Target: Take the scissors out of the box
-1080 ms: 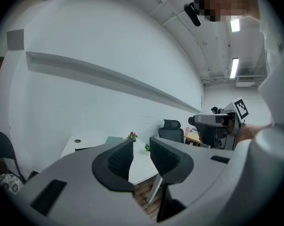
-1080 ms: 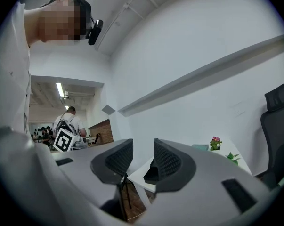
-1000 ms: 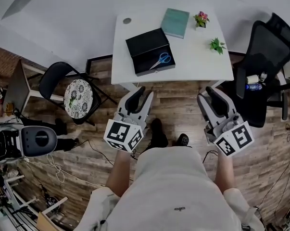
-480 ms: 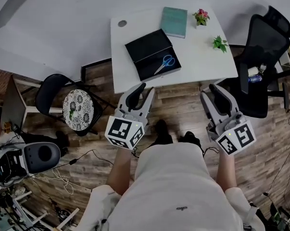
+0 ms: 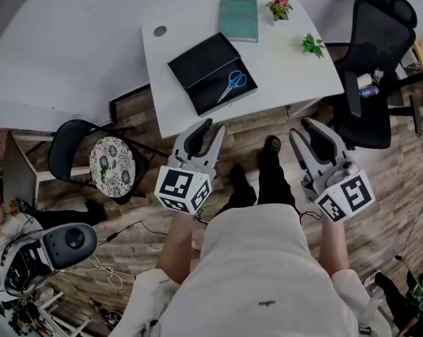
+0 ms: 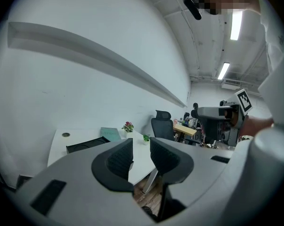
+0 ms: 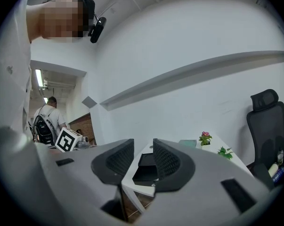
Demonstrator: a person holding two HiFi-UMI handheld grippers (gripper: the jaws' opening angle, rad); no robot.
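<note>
Blue-handled scissors [image 5: 232, 85] lie in the open black box [image 5: 200, 72] on the white table [image 5: 295, 76]. Both grippers hang over the wood floor, short of the table's near edge, pointing at it. My left gripper [image 5: 207, 129] is open with nothing between its jaws; in the left gripper view it [image 6: 142, 149] faces the box [image 6: 85, 145]. My right gripper [image 5: 308, 127] also holds nothing, and its jaws are closing slightly; in the right gripper view it [image 7: 142, 152] frames the box [image 7: 144, 168]. Neither gripper view shows the scissors.
A green book [image 5: 238, 18], a flower pot [image 5: 279, 7] and a small green plant [image 5: 311, 45] sit on the table's far side. A black office chair [image 5: 369, 55] stands right of the table. A folding chair with a patterned cushion [image 5: 109, 161] stands at its left.
The person has stepped toward the table, which now sits nearer and further left in the head view. Both grippers have come forward and dipped a little.
</note>
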